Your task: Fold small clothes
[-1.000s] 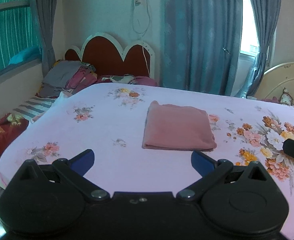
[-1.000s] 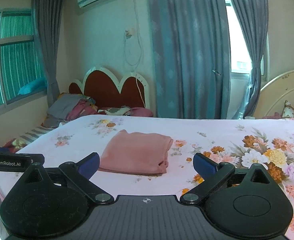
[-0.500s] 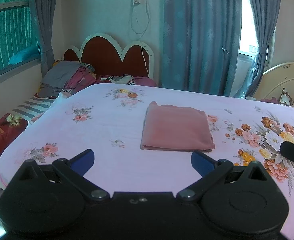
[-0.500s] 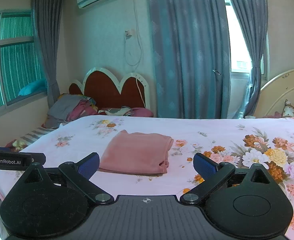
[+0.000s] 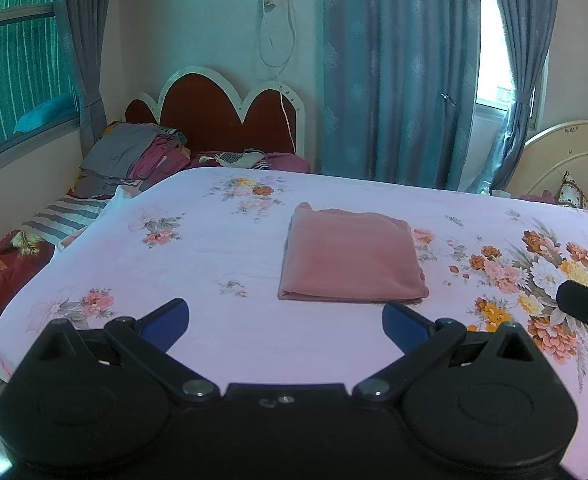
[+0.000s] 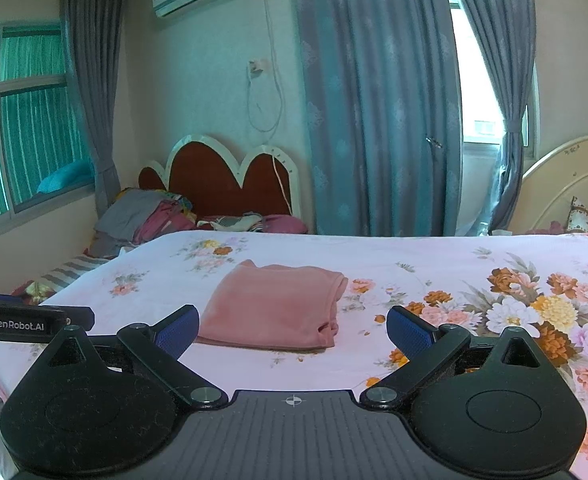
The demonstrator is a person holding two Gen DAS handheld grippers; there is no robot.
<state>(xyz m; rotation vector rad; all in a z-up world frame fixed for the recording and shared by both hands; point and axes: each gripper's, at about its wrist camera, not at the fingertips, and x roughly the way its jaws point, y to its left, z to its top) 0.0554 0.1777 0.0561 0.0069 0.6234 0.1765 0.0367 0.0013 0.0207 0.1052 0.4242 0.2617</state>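
On the floral bed sheet [image 5: 221, 248], soft pink garment [image 5: 350, 258] folded into a neat rectangle, left claw [image 5: 285, 316] spread wide, right claw [image 6: 294, 326] spread wide, both empty.

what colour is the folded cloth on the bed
The folded fabric cloth is plain dusty pink, with no pattern; it shows best in the left wrist view.

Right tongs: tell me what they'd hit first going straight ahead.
Probably the folded pink cloth on the floral bedsheet; the open right tongs point at its near edge, though the height above the bed is unclear.

black left gripper [image 5: 283, 318], blue pads [image 5: 165, 319], silver screws
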